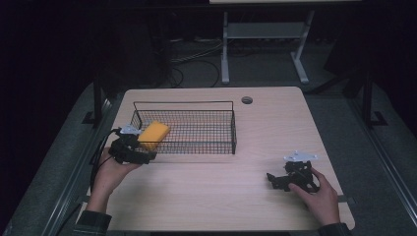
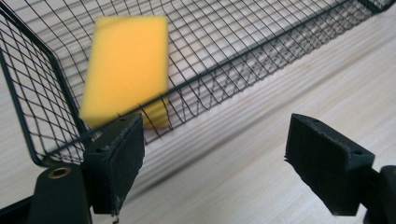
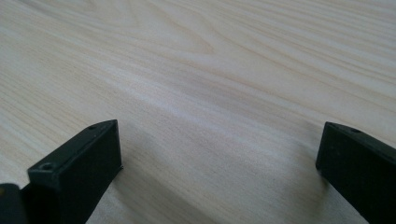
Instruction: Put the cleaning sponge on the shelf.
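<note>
A yellow sponge (image 1: 153,133) is at the left end of a black wire basket (image 1: 184,102) on the wooden table (image 1: 221,196). In the left gripper view the sponge (image 2: 126,65) looks blurred and tilted behind the basket's near wall (image 2: 243,59); I cannot tell whether it rests on the floor of the basket. My left gripper (image 1: 142,147) is just outside the basket's front left corner, open (image 2: 219,135), with nothing between its pads. My right gripper (image 1: 274,181) lies low over bare table at the front right, open (image 3: 219,144) and holding nothing.
A round cable hole (image 1: 247,100) sits near the table's far edge. Beyond the table stand the white legs of another desk (image 1: 225,49), with cables on the dark floor. Bare tabletop stretches between the basket and the right gripper.
</note>
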Demonstrator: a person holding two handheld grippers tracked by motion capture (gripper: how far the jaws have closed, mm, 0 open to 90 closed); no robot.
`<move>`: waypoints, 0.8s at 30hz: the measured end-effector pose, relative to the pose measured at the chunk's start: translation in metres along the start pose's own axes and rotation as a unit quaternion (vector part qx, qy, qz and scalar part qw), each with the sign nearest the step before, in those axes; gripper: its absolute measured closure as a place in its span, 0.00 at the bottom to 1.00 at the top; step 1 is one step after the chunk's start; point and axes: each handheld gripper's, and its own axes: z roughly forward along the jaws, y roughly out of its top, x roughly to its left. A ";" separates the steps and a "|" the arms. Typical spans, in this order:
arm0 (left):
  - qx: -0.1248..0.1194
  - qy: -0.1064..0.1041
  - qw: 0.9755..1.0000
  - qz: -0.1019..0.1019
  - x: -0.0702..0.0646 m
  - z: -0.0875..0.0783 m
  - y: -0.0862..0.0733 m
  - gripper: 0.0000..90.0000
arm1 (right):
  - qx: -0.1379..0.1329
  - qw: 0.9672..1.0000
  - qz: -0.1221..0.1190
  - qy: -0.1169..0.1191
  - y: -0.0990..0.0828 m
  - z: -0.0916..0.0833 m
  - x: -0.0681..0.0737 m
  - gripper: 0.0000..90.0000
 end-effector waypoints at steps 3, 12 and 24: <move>-0.008 0.002 1.000 0.005 -0.006 0.001 -0.010 0.21 | 0.000 1.000 0.001 0.000 0.000 0.000 0.000 0.00; -0.014 0.011 1.000 0.014 -0.019 0.005 -0.034 0.21 | 0.000 1.000 0.000 0.000 0.000 0.000 0.000 0.00; -0.019 0.016 0.999 0.022 -0.030 0.016 -0.064 0.20 | 0.000 1.000 0.000 0.000 0.000 0.000 0.000 0.00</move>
